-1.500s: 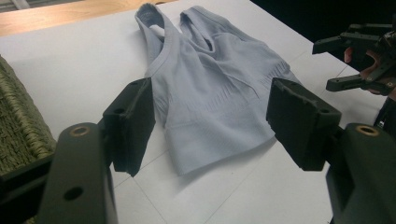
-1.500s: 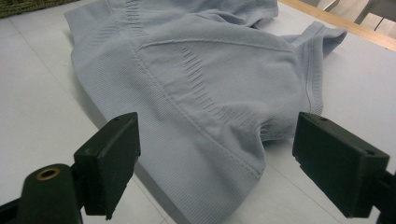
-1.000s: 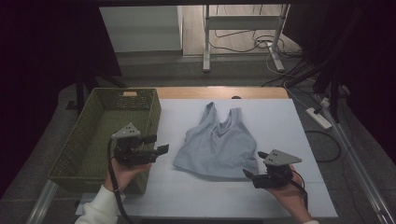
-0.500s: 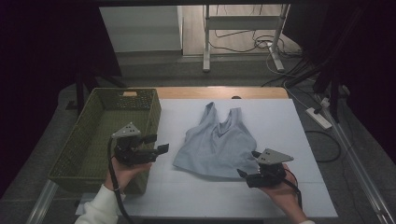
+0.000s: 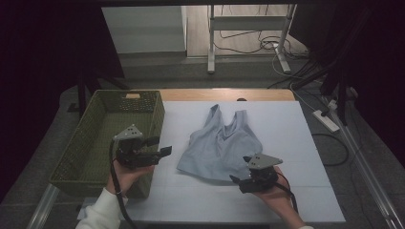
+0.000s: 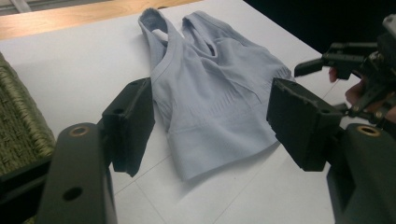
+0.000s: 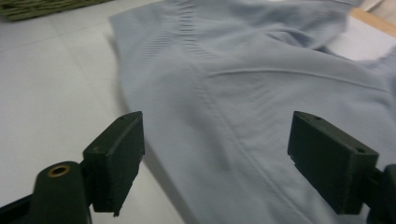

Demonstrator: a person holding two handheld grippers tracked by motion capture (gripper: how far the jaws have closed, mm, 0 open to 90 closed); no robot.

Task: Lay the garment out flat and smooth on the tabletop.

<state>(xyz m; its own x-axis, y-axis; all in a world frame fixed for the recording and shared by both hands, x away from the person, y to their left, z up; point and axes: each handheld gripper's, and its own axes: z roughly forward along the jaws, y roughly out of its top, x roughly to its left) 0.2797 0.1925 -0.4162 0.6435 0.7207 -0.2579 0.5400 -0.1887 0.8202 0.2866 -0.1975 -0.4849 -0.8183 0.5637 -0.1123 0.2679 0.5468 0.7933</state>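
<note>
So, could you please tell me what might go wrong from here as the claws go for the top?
1. The right claw is open at the hem of the grey top, its jaws just closing a little with nothing pinched; it may catch one layer only, so the top unfolds when lifted.
2. The left claw, open, hangs beside the woven basket; a swing toward the top could knock its rim.
</note>
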